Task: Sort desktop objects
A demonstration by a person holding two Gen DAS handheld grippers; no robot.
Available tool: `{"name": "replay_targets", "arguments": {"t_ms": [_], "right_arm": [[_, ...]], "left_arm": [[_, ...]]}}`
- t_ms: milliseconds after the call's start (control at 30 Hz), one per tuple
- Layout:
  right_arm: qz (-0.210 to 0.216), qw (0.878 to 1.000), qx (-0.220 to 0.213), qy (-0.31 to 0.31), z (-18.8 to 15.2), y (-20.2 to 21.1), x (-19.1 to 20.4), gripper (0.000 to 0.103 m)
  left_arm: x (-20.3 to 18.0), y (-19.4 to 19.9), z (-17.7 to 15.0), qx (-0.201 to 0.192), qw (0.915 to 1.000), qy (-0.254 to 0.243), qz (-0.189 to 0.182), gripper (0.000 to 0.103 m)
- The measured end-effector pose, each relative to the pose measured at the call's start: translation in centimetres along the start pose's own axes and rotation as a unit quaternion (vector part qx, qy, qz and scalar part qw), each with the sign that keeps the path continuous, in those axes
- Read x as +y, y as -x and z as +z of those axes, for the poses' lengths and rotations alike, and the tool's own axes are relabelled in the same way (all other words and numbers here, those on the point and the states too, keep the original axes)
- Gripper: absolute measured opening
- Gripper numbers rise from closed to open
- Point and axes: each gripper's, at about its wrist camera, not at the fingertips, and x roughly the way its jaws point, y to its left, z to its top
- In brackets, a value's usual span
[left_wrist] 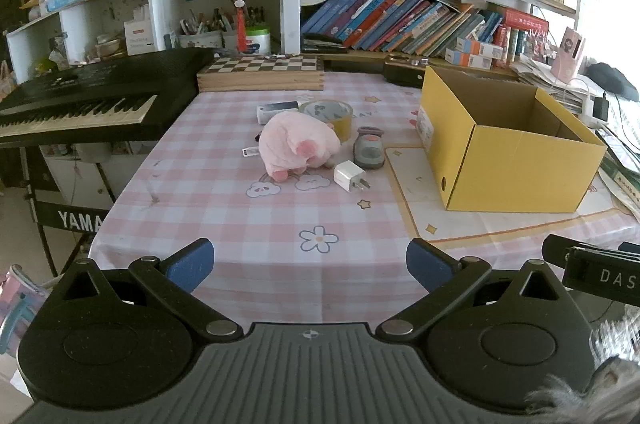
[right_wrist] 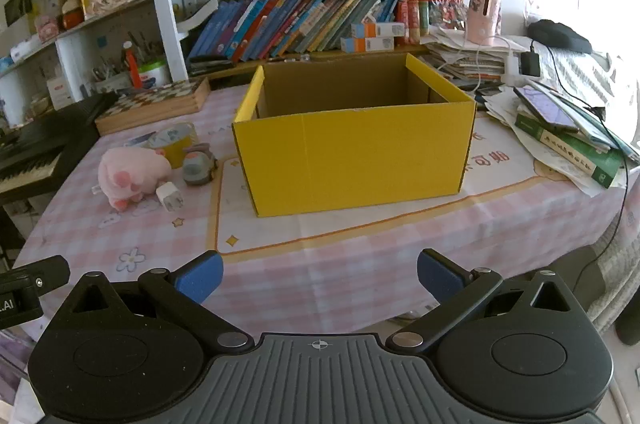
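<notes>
A pink plush toy (left_wrist: 298,146) (right_wrist: 134,172) lies mid-table. Around it sit a white charger plug (left_wrist: 351,176) (right_wrist: 170,197), a grey toy car (left_wrist: 369,148) (right_wrist: 199,164), a roll of yellow tape (left_wrist: 330,116) (right_wrist: 174,142) and a small white and grey box (left_wrist: 276,110). An open yellow cardboard box (left_wrist: 508,148) (right_wrist: 356,148) stands to their right and looks empty. My left gripper (left_wrist: 310,266) hangs open over the table's near edge, well short of the plush. My right gripper (right_wrist: 320,274) is open too, in front of the yellow box.
A black keyboard (left_wrist: 80,104) borders the table's left side. A wooden chessboard box (left_wrist: 262,74) (right_wrist: 154,106) lies at the back. Stacked books and papers with a phone (right_wrist: 560,128) crowd the right edge. Shelves of books rise behind.
</notes>
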Motion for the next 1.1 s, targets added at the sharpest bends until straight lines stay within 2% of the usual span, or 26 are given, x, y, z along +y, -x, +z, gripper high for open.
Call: {"name": "replay_targets", "arguments": {"t_ms": [1100], "right_arm": [[0.002, 1.000, 0.004, 0.000, -0.10, 0.16, 0.31, 0.103]], "left_arm": [[-0.13, -0.07, -0.24, 0.002, 1.0000, 0.001, 0.004, 0.103]]}}
